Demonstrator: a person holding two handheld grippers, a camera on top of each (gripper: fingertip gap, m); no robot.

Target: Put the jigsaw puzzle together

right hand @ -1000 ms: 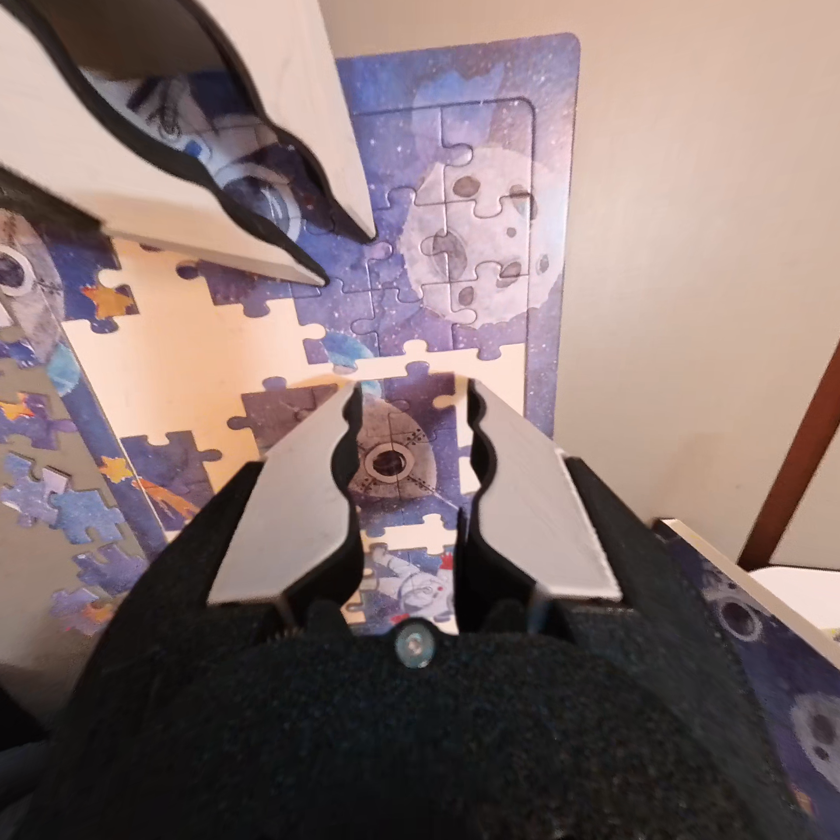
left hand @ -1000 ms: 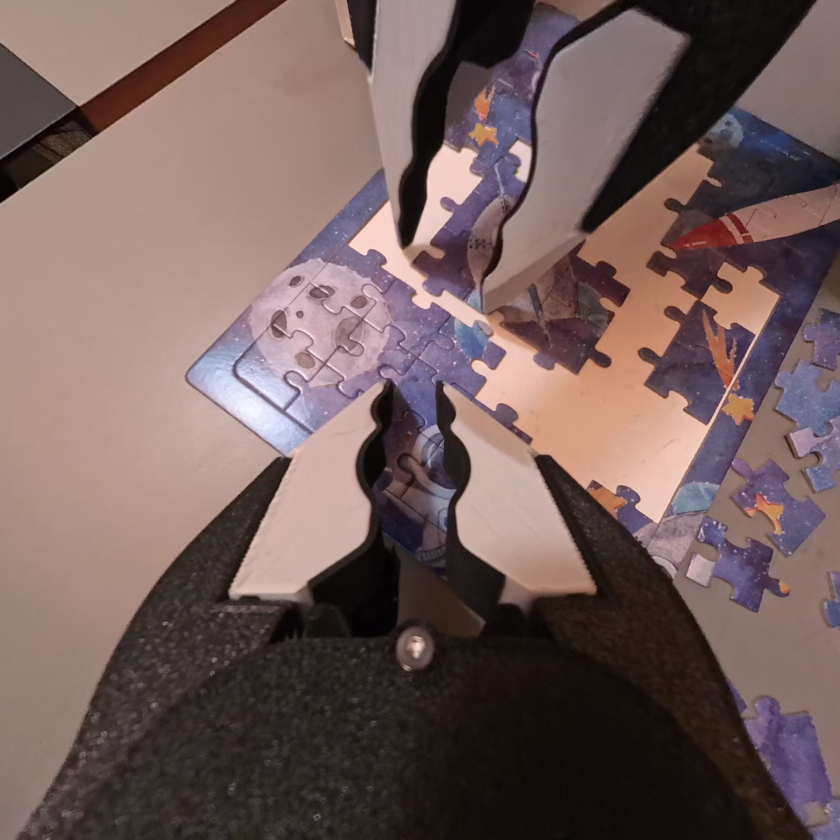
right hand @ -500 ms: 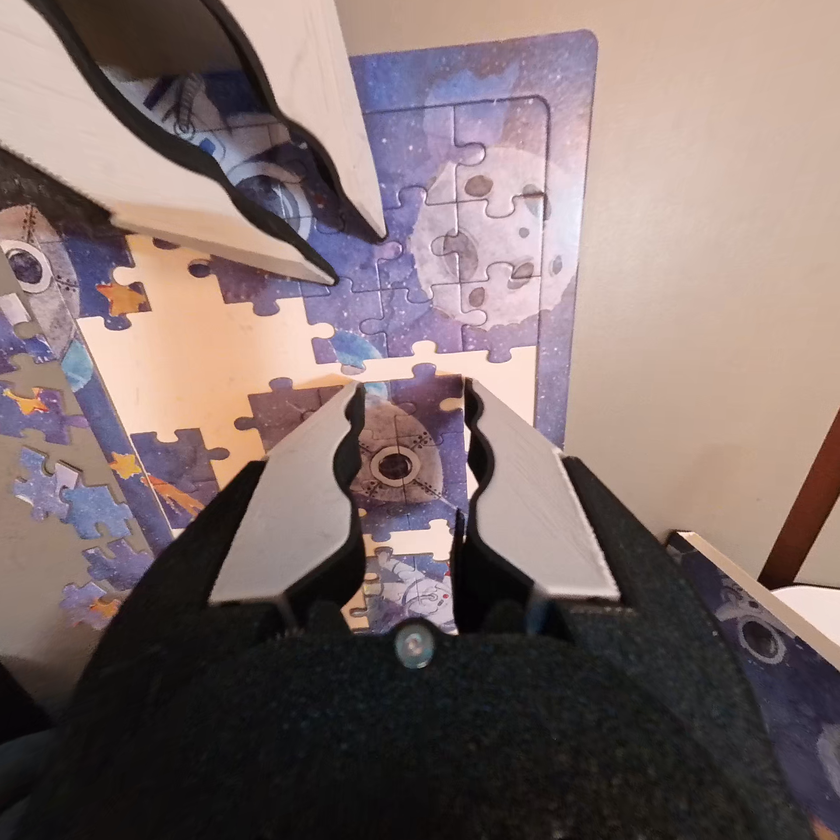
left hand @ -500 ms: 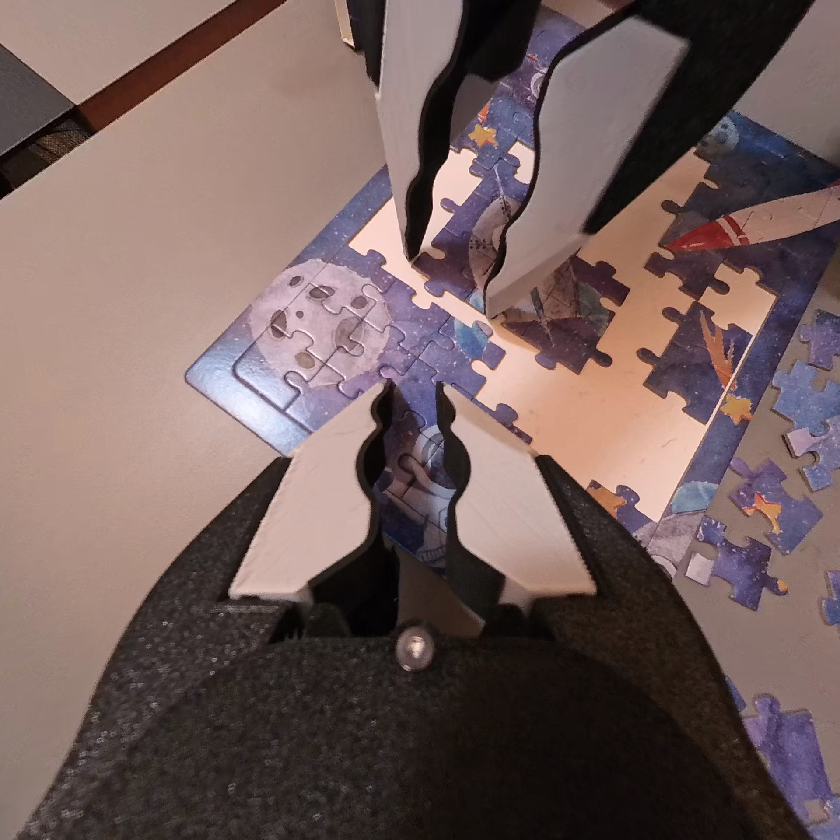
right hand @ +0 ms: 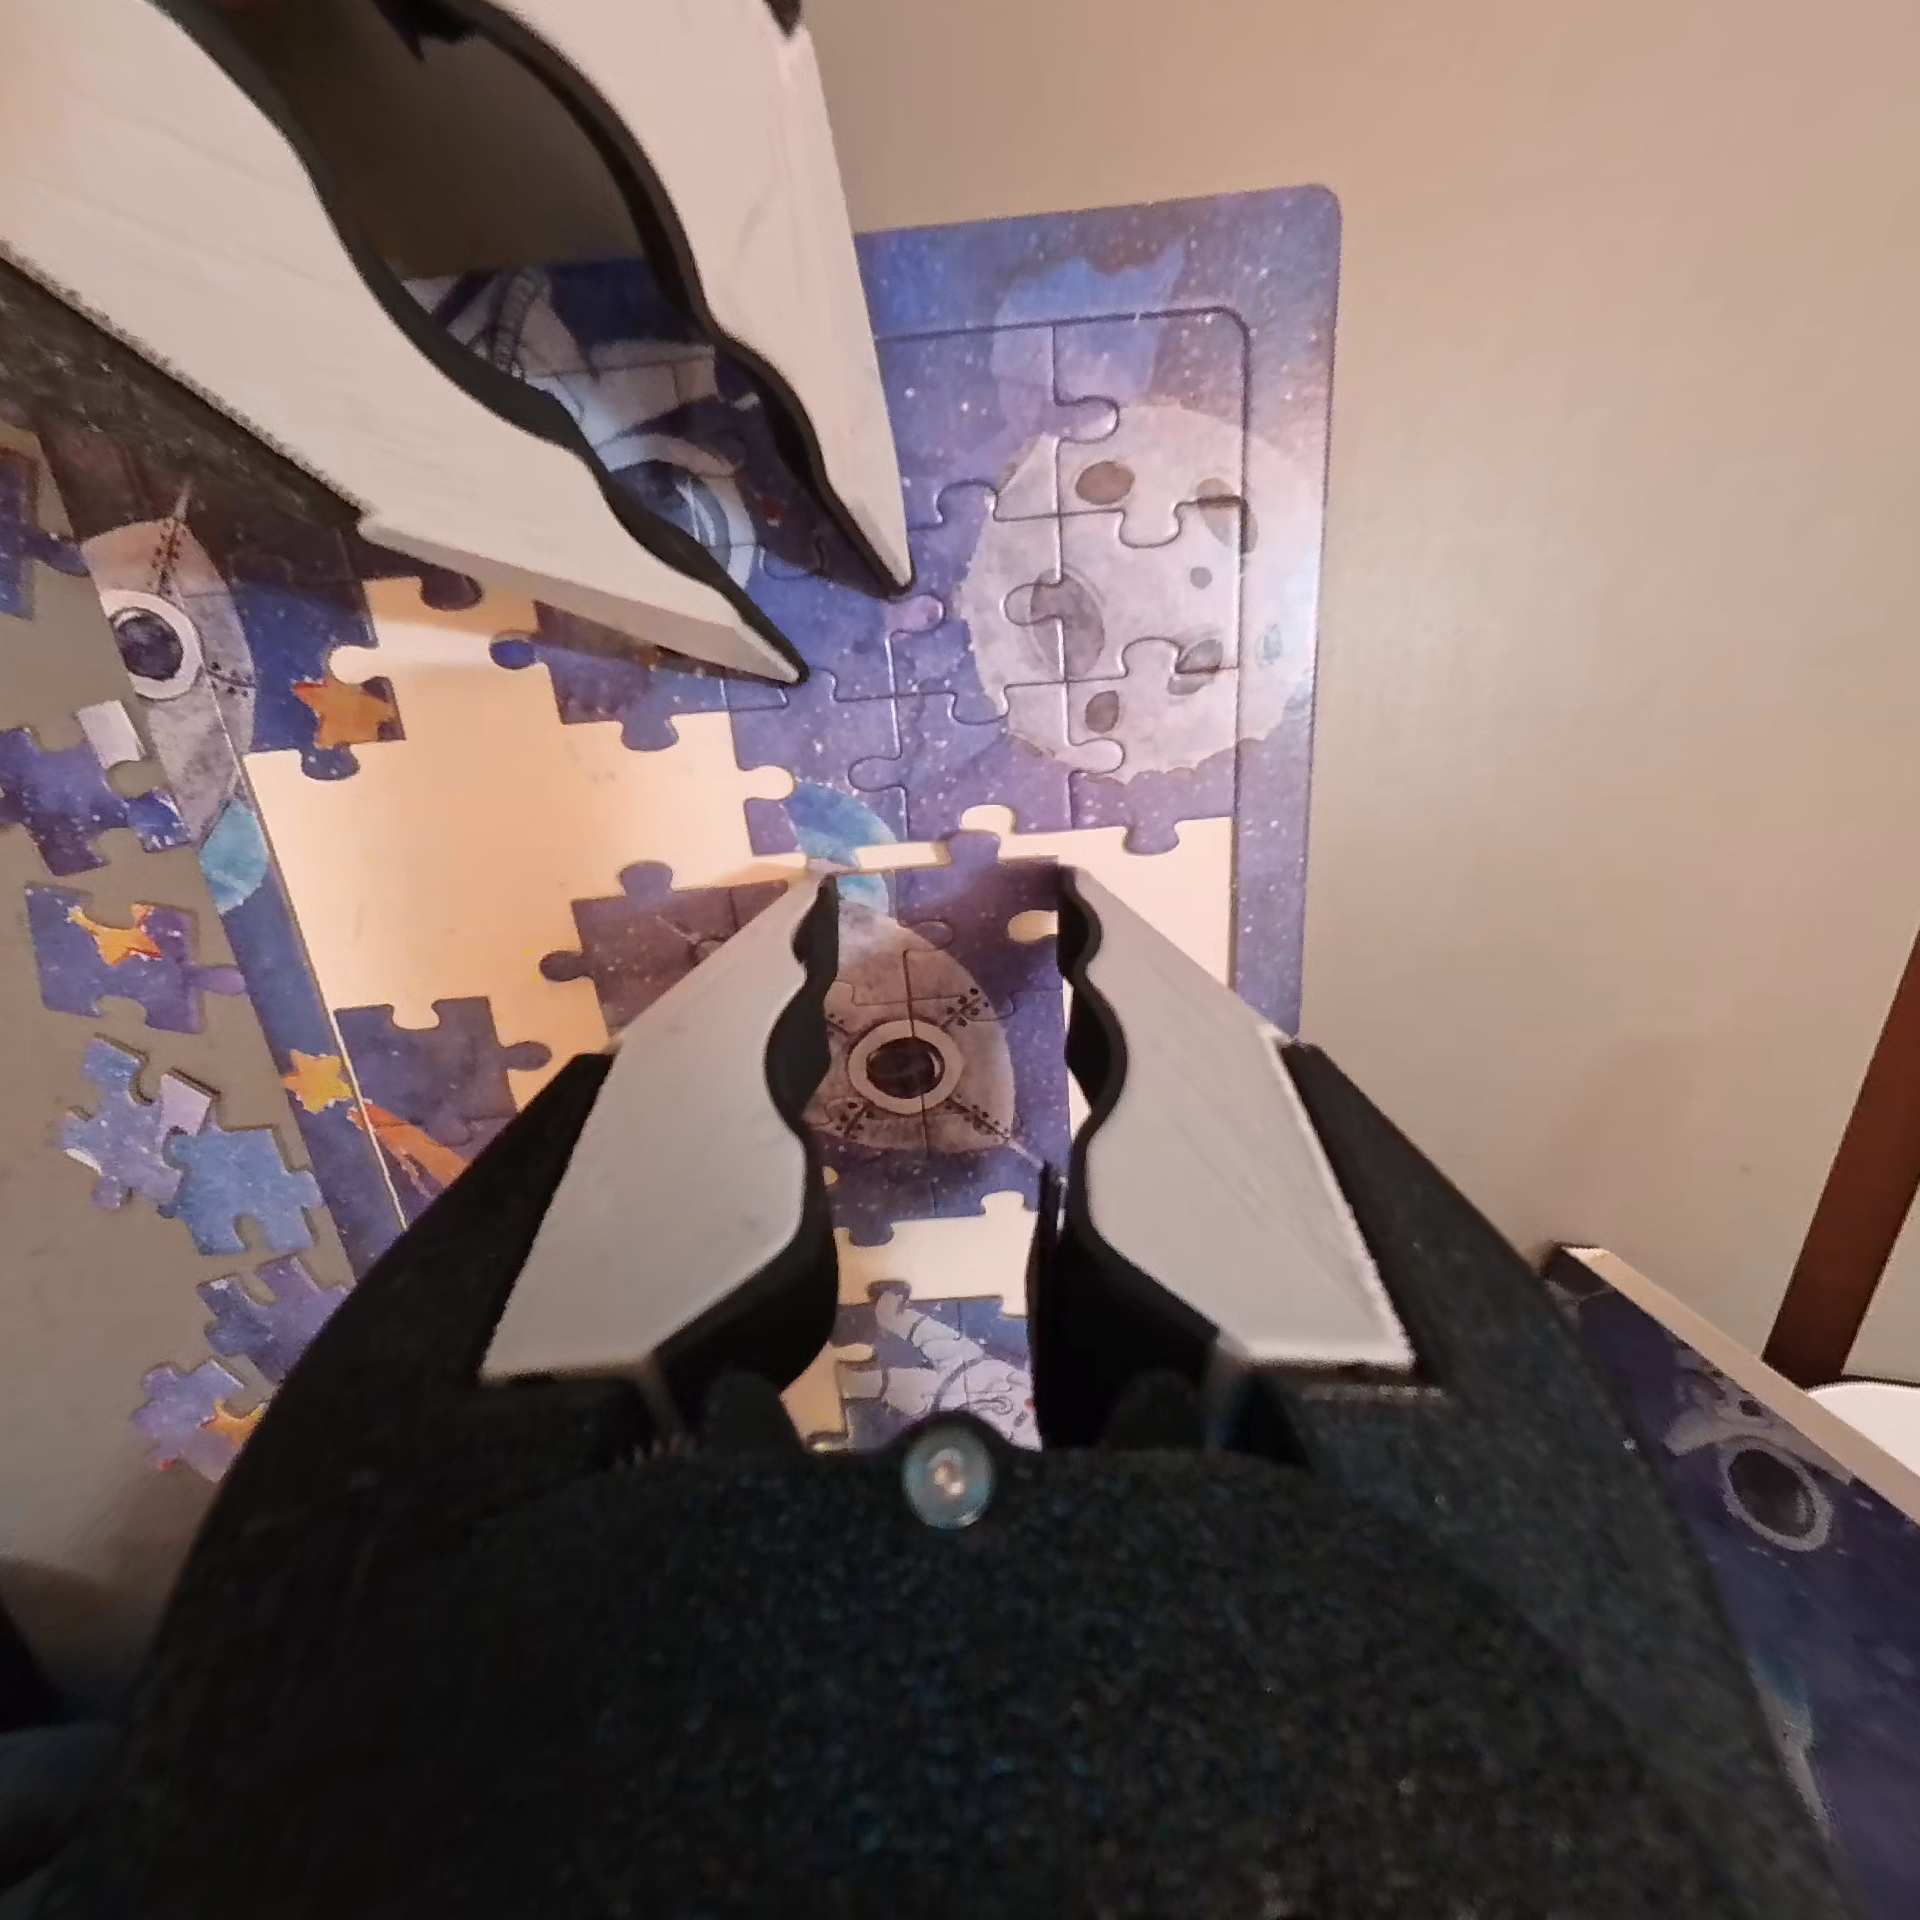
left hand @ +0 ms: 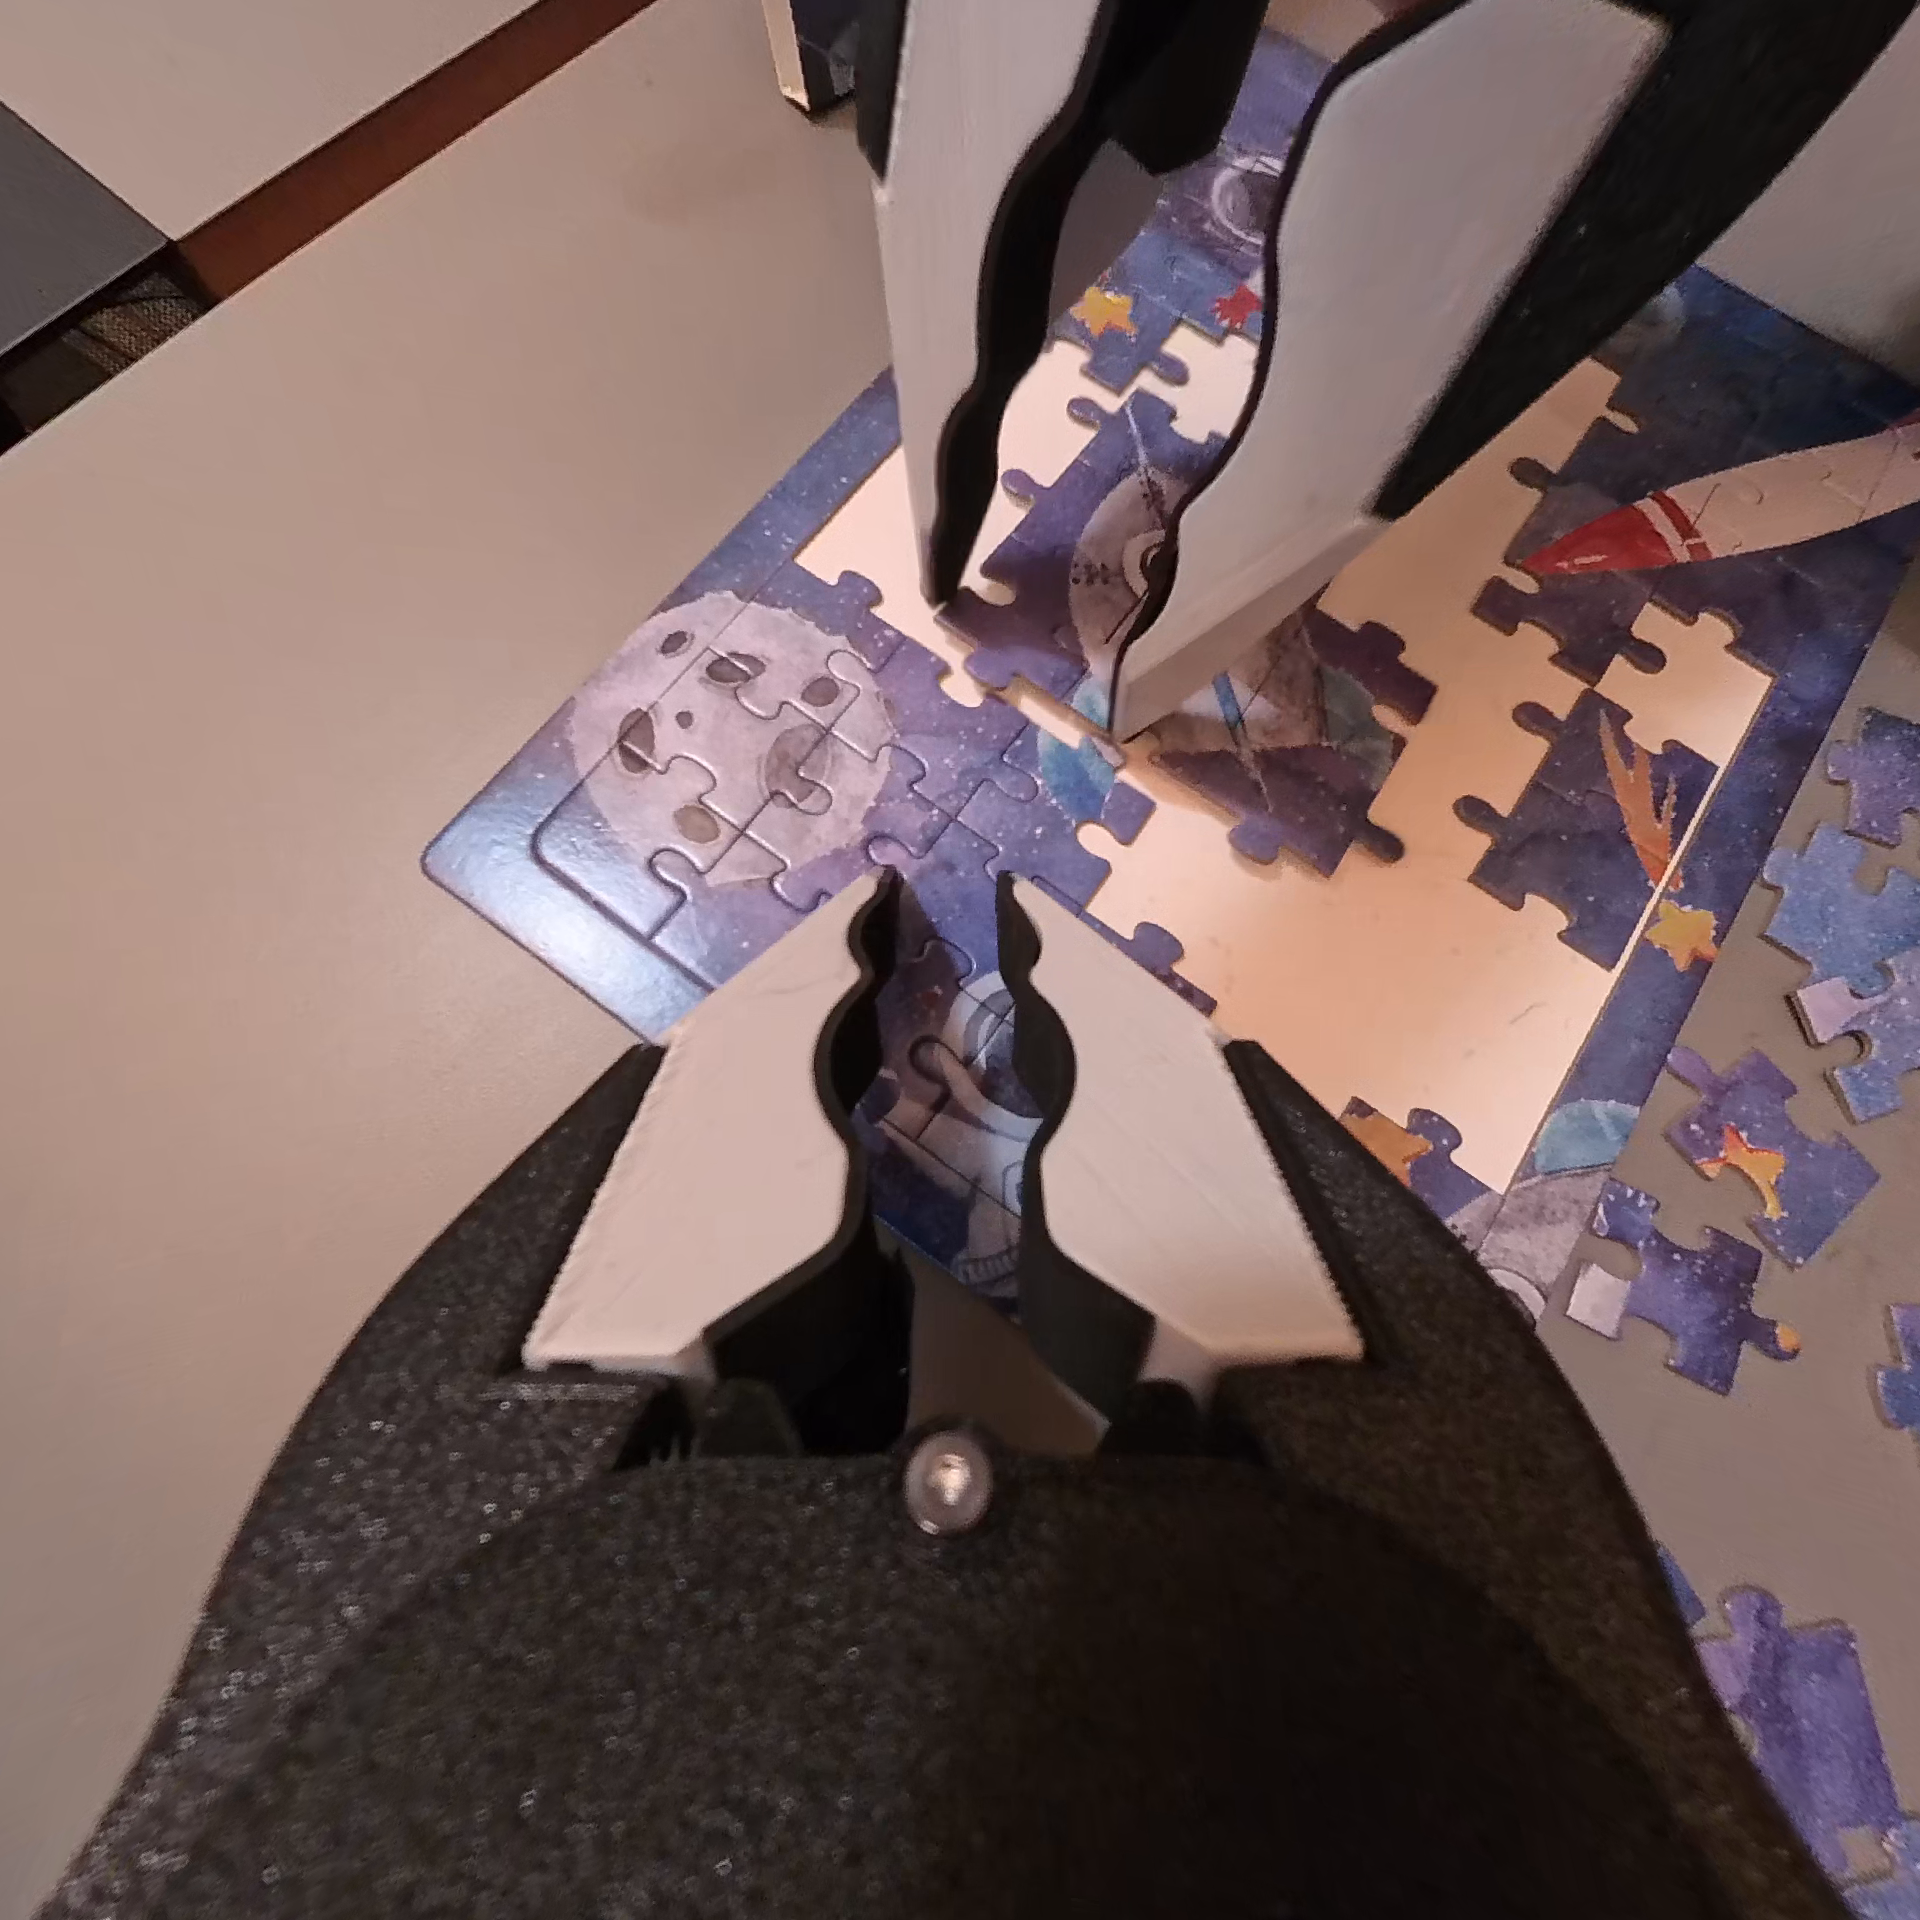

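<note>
1. My left wrist camera looked steeply down along its fingers, close above the puzzle tray (left hand: 540,862).
2. My right wrist camera faced it from the opposite side.
3. Both views shared the moon corner (right hand: 1122,613).

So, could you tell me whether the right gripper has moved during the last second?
Yes. In the left wrist view, the right gripper has crept slightly closer to the moon picture, while the tray corner stays put.
</note>
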